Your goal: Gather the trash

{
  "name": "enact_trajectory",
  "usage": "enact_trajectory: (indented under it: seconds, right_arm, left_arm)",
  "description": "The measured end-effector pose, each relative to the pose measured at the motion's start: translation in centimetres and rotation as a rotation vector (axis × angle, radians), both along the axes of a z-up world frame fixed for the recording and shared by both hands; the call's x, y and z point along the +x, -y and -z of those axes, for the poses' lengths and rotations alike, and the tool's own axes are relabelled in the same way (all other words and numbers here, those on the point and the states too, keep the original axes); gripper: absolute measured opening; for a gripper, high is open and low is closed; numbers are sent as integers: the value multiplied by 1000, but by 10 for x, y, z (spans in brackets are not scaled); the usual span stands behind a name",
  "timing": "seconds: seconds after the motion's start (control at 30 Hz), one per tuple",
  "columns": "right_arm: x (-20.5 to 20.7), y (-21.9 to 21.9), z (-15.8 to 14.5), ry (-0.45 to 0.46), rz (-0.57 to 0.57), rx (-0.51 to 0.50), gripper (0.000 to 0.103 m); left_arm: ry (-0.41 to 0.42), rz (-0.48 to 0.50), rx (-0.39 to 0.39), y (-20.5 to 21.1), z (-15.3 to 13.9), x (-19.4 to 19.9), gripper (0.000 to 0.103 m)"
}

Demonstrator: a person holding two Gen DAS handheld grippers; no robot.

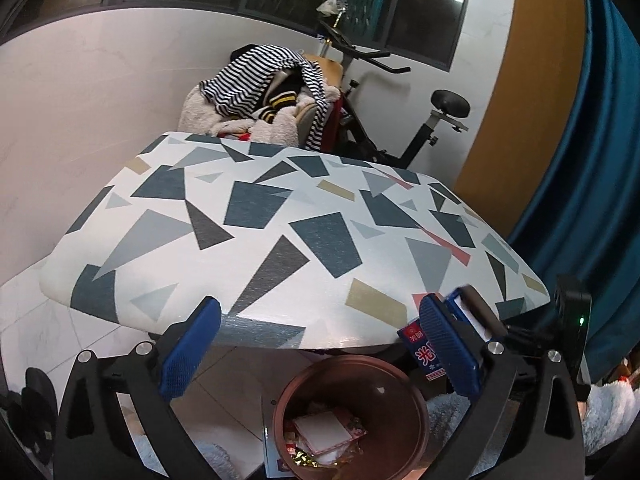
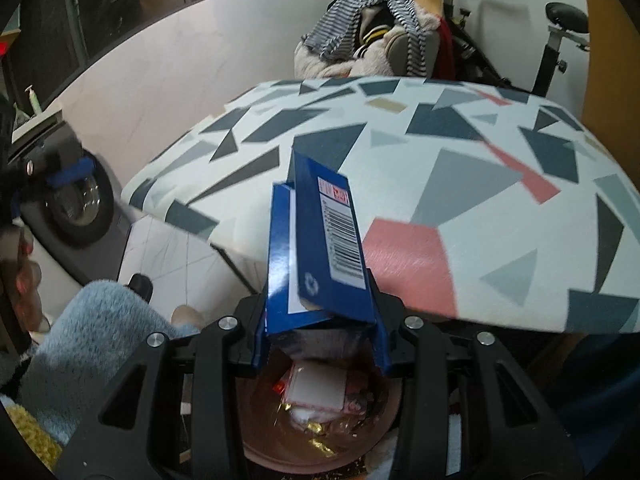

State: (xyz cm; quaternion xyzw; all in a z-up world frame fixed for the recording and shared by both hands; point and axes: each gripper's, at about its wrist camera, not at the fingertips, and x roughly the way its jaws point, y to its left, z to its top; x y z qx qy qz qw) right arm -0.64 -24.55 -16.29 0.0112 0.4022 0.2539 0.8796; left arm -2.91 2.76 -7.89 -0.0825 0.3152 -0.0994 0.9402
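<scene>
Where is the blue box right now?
In the right wrist view, the blue box is pinched in the right tongs, above the brown bin, by the table edge.

A blue carton (image 2: 320, 248), barcode up, stands tilted above the brown bin (image 2: 316, 440) holding wrappers

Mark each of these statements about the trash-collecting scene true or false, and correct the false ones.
1. The right hand-held gripper holds a blue carton. True.
2. The left hand-held gripper grips a wrapper. False: its jaws stand wide open with nothing between them.
3. The brown bin already contains trash. True.
4. The bin stands on the patterned table. False: it sits on the floor below the table's near edge.
</scene>
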Motion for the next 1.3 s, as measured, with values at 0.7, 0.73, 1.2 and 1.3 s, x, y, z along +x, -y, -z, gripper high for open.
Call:
enact_trajectory:
  seconds: [0.7, 0.73, 1.2, 1.3]
  right_arm:
    - [-10, -26, 23, 5, -37, -111, 94]
    - [-9, -25, 23, 1, -35, -114, 95]
    - [-1, -13, 20, -5, 24, -96, 97]
    - [2, -8, 17, -3, 47, -85, 97]
  left_arm:
    - [-30, -29, -3, -3, 14, 0, 97]
    - [-30, -29, -2, -3, 14, -1, 97]
    - [3, -40, 33, -5, 8, -1, 97]
    - [14, -38, 48, -3, 3, -1, 97]
